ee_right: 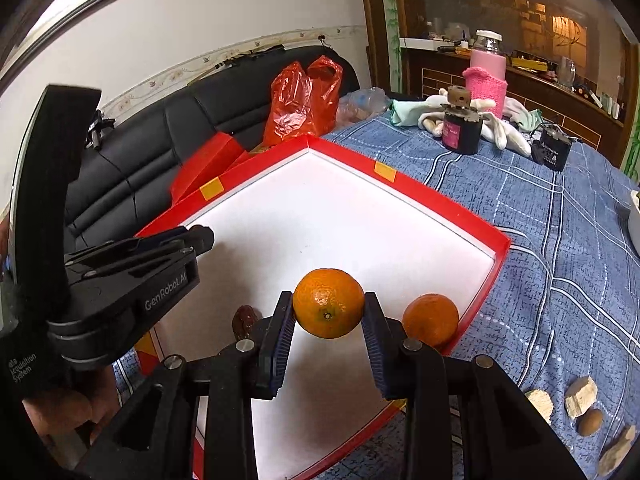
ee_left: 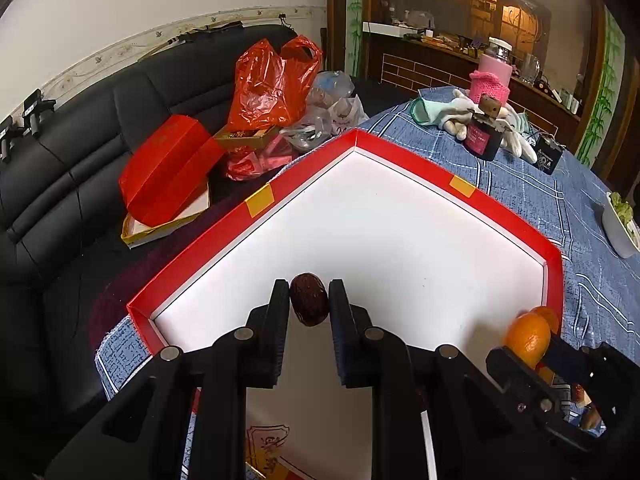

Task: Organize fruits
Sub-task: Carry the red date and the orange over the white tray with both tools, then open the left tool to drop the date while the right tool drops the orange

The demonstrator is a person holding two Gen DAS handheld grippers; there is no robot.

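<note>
Left gripper (ee_left: 309, 300) pinches 1 wrinkled oval date (ee_left: 309, 299), right gripper (ee_right: 329, 309) clamps 1 dimpled round orange (ee_right: 328, 309), above the white-floored red tray (ee_left: 256, 204).

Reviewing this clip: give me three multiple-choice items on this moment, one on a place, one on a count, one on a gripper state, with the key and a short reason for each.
1. Where does the second round orange tangerine, the one not gripped, rest?
A. On the black sofa
B. Inside the shallow red-rimmed white tray, by its right wall
C. On the blue checked tablecloth beside the white gloves

2. How many orange tangerines are in view?
A. Two
B. Four
C. Five

3. What is the left gripper doing?
A. Hanging open, holding nothing
B. Shut on a tangerine
C. Shut on a dark wrinkled red date

Key: 1 B, it sits on the white floor next to the red wall. 2 A, one is in the right gripper, one lies in the tray. 3 C, both pads press the date's sides.
</note>
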